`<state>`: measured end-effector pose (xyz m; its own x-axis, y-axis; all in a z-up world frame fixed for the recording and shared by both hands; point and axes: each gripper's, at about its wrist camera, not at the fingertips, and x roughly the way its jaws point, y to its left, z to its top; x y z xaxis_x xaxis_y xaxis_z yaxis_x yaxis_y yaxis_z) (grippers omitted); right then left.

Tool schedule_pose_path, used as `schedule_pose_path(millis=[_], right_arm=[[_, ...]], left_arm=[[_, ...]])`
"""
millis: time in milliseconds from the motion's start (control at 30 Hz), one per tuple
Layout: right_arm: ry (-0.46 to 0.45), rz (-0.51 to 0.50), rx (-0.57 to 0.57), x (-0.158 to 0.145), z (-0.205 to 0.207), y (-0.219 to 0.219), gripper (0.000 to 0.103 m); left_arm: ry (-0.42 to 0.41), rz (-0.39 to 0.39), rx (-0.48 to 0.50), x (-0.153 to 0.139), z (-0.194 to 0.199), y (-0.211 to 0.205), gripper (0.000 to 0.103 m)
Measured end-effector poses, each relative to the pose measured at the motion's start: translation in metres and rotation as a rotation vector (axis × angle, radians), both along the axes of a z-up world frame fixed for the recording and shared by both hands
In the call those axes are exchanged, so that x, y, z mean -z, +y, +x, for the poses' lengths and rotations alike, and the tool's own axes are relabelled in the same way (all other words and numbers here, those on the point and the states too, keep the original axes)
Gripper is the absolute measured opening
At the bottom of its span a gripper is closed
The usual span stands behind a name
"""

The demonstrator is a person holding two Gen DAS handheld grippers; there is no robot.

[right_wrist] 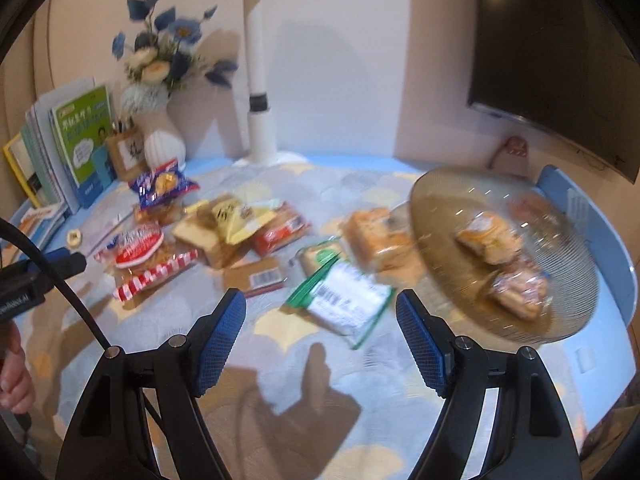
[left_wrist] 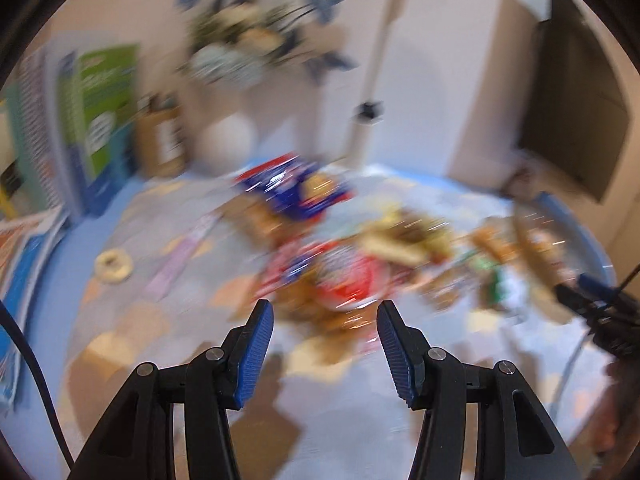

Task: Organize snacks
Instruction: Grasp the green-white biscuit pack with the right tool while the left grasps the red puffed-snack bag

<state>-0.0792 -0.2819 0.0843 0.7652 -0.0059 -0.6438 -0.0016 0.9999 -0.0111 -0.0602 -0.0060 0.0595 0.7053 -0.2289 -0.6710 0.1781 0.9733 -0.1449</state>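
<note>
Several snack packets lie on a table with a blue patterned cloth [right_wrist: 280,360]. In the right wrist view a glass plate [right_wrist: 440,208] at right holds a few wrapped pastries [right_wrist: 490,238]. A green-edged white packet [right_wrist: 344,300] lies just ahead of my open, empty right gripper [right_wrist: 320,312]. A red-and-white striped packet [right_wrist: 140,252], a yellow packet [right_wrist: 236,216] and a blue packet [right_wrist: 164,184] lie to the left. The left wrist view is blurred; my left gripper [left_wrist: 325,320] is open and empty above a red packet [left_wrist: 344,276].
Books [right_wrist: 76,140], a white vase of blue flowers [right_wrist: 160,136], a small wooden frame [right_wrist: 126,152] and a white lamp post [right_wrist: 260,112] stand at the back. A dark screen [right_wrist: 552,48] hangs at right. A tape roll [left_wrist: 113,266] lies at left.
</note>
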Motion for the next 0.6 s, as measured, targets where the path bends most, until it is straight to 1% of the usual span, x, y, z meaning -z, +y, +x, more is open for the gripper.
schedule_pose_path(millis=[33, 67, 233, 300, 333, 467, 600], right_arm=[[0.006, -0.004, -0.001, 0.007, 0.004, 0.004, 0.077], [0.011, -0.006, -0.003, 0.014, 0.007, 0.007, 0.077], [0.048, -0.018, 0.006, 0.047, 0.023, 0.013, 0.077], [0.063, -0.034, 0.017, 0.056, 0.027, 0.014, 0.077], [0.067, -0.039, 0.022, 0.058, 0.027, 0.014, 0.077], [0.040, -0.061, 0.024, 0.057, 0.025, 0.017, 0.077], [0.038, -0.088, 0.017, 0.061, 0.023, 0.021, 0.077]], left_arm=[[0.015, 0.022, -0.027, 0.012, 0.002, 0.005, 0.052], [0.024, 0.027, -0.037, 0.019, 0.003, 0.008, 0.052], [0.080, 0.016, -0.086, 0.051, 0.011, 0.019, 0.052], [0.087, 0.011, -0.087, 0.052, 0.011, 0.020, 0.051], [0.077, 0.003, -0.084, 0.051, 0.010, 0.021, 0.052], [0.074, 0.017, -0.079, 0.053, 0.008, 0.018, 0.052], [0.068, 0.022, -0.071, 0.052, 0.009, 0.017, 0.052]])
